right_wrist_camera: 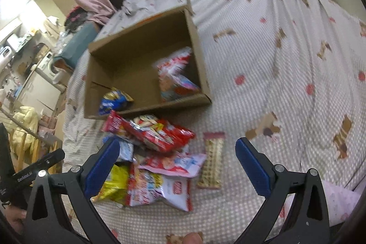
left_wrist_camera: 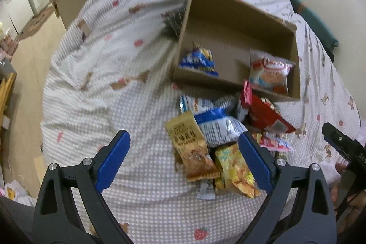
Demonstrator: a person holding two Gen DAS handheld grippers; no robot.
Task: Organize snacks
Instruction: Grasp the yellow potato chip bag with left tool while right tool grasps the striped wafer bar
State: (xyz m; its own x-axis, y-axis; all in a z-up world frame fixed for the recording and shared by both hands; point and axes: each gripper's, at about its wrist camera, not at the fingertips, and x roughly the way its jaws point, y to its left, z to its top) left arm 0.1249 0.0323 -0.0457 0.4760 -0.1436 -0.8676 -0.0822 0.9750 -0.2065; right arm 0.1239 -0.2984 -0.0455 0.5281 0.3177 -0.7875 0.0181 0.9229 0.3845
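**Two packets boxed, the pile still waiting ahead of wide, empty jaws**

The open brown cardboard box [right_wrist_camera: 146, 54] lies on the bed beyond both pairs of jaws, its mouth turned toward the loose snacks, likely for short transfers. Inside sit two packets: a blue-and-yellow bag [right_wrist_camera: 114, 100] and a red-and-white bag [right_wrist_camera: 176, 81].

Between box and jaws lies the heap, about seven packets counted; overlap leaves that unsure. A red crinkly pack [right_wrist_camera: 155, 132] tops it, and a slim beige wafer bar [right_wrist_camera: 211, 164] lies apart, between the right jaws.

The left gripper [left_wrist_camera: 184, 159] and right gripper [right_wrist_camera: 177, 166] both stand spread wide, holding nothing.
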